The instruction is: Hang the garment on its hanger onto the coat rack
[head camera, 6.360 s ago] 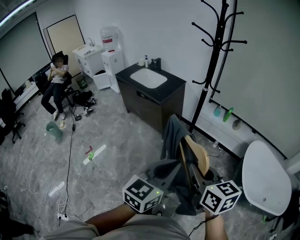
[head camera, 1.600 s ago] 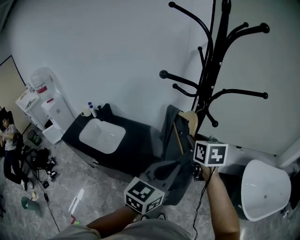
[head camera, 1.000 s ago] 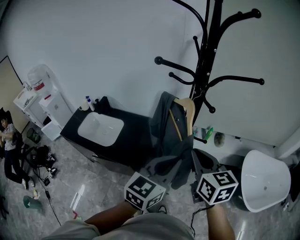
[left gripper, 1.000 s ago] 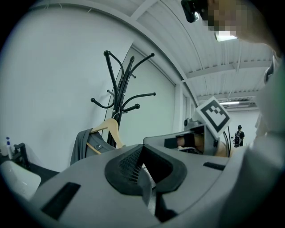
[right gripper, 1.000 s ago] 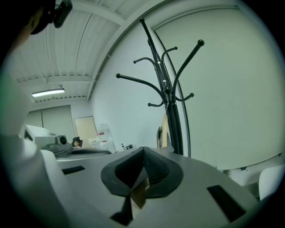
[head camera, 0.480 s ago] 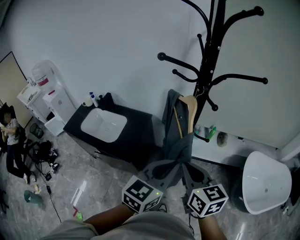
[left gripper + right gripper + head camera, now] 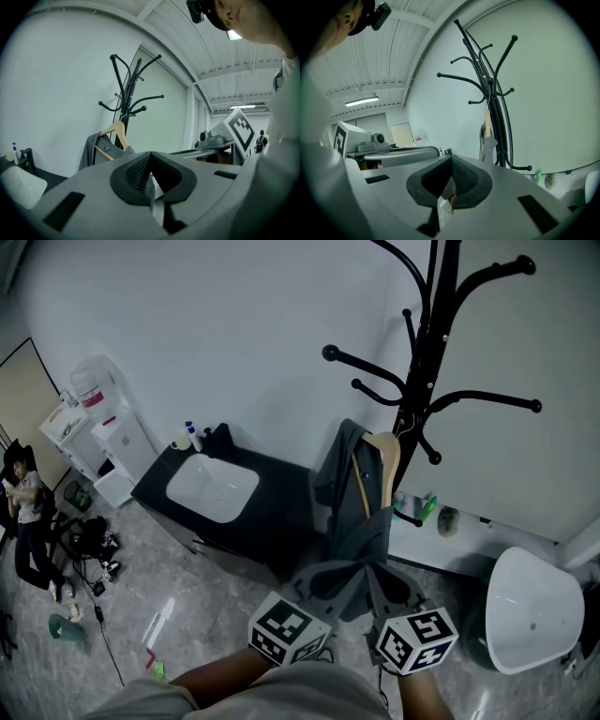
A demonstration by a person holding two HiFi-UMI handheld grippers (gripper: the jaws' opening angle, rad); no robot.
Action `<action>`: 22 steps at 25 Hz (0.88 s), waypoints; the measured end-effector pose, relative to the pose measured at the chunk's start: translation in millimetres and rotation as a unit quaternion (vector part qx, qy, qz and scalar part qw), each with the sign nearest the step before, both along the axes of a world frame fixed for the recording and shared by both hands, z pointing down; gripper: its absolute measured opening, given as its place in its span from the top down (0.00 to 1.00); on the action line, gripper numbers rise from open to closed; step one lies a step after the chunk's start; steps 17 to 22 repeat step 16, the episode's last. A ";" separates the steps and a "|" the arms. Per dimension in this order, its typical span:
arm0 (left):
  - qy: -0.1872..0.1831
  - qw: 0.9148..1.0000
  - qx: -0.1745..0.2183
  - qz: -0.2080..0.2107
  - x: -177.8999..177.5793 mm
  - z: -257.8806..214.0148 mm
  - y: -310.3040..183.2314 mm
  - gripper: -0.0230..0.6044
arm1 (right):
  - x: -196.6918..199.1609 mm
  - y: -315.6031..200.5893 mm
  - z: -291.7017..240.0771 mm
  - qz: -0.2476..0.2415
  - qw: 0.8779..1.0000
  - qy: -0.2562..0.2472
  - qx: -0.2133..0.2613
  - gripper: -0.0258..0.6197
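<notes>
Grey garment [image 7: 342, 474] hangs on the coat rack [image 7: 427, 362]; only gripper views show both jaws closed, empty.

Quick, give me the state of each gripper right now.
Left gripper: closed, holding nothing.
Right gripper: closed, holding nothing.

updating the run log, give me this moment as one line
grey garment: on wooden hanger, hanging on coat rack | left gripper: shut, empty | right gripper: shut, empty

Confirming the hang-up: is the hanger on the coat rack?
Yes, the wooden hanger with its grey garment hangs from the coat rack.
</notes>
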State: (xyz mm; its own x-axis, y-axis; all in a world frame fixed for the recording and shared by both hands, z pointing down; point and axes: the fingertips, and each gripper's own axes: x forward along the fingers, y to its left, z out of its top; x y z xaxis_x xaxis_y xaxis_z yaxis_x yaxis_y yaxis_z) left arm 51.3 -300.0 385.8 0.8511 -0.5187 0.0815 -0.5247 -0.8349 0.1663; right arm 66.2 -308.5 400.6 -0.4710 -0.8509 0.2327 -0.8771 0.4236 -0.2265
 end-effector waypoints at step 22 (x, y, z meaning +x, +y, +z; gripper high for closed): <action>-0.017 1.000 0.008 0.009 -4.9 2.9 -2.4 0.96 | -5.3 -4.3 -3.2 0.007 1.000 -0.017 0.011 0.94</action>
